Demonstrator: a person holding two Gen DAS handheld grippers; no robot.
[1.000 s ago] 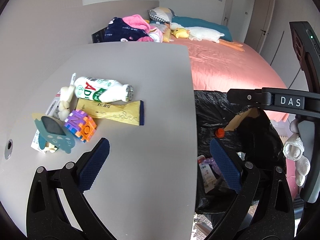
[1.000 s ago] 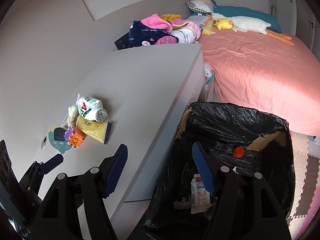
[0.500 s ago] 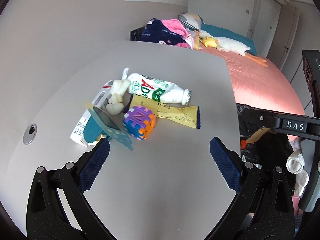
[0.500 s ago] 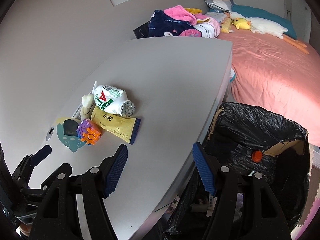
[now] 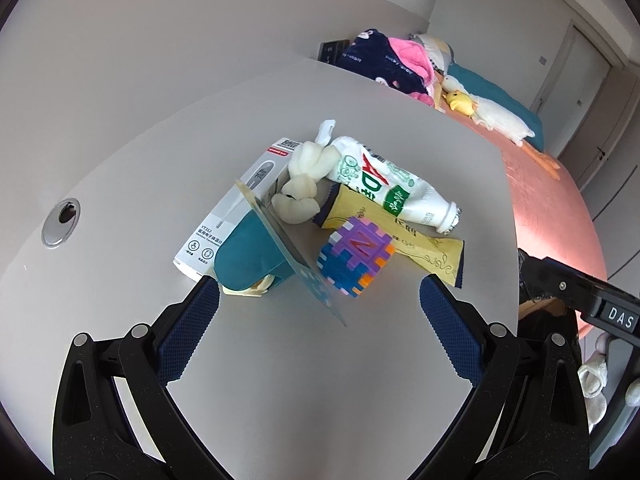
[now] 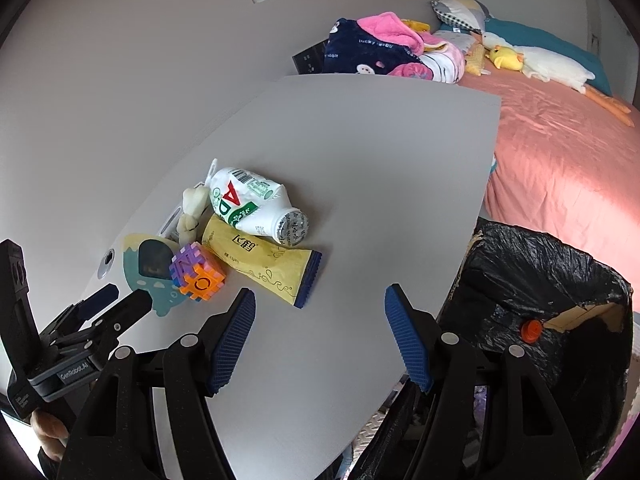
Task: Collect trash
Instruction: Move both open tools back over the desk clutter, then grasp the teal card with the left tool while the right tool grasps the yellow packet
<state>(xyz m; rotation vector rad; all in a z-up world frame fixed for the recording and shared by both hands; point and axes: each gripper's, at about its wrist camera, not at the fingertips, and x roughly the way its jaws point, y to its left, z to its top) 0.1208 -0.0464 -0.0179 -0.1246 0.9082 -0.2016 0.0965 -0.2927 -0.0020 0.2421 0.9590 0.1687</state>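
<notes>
Matt grey table (image 5: 360,360); glossy black plastic bin bag (image 6: 540,280).

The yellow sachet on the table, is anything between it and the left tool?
Yes. The puzzle cube sits right in front of the sachet, between it and the open left tool, and a tilted teal card leans beside the cube. The milk bottle lies along the sachet's far side.

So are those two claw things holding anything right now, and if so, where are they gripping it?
No, nothing is held. The left gripper and the right gripper are both open and empty, above the table.
</notes>
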